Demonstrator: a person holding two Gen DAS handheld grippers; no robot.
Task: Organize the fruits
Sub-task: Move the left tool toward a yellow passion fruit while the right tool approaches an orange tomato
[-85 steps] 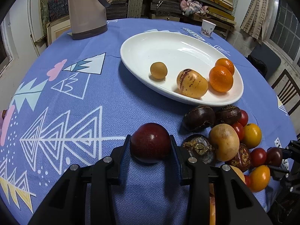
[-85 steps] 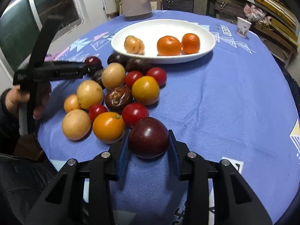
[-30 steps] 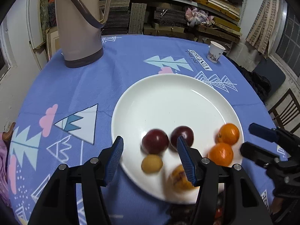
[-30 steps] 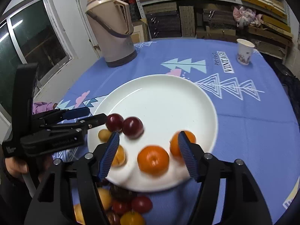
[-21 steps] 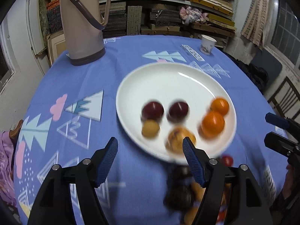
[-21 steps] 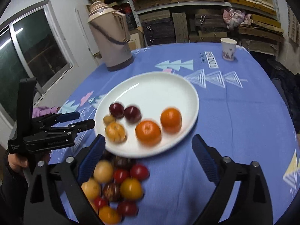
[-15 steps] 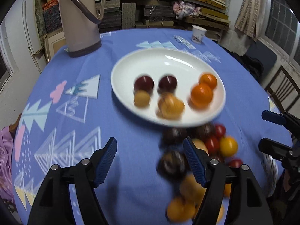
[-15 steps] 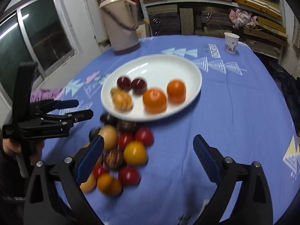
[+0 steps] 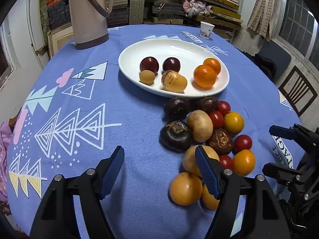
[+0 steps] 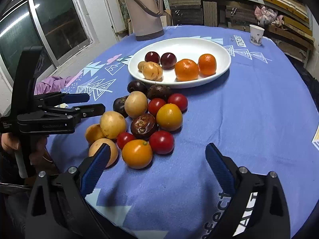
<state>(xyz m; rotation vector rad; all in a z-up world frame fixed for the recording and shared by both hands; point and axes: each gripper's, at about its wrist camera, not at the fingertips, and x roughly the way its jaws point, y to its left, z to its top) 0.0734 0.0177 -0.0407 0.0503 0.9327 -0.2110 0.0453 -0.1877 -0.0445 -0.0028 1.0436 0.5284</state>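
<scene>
Left gripper: jaws apart, nothing between them. Loose fruit pile lies on the tablecloth, just before the white plate; no common axis. Plate's long axis runs left-right. Tablecloth lettering only partly legible. Right gripper: jaws wide, empty.

Two dark red plums, formerly clamped on the cloth, are now set down on the white plate. The left gripper and right gripper are emptied, spread wide and drawn back over the near fruit pile.
</scene>
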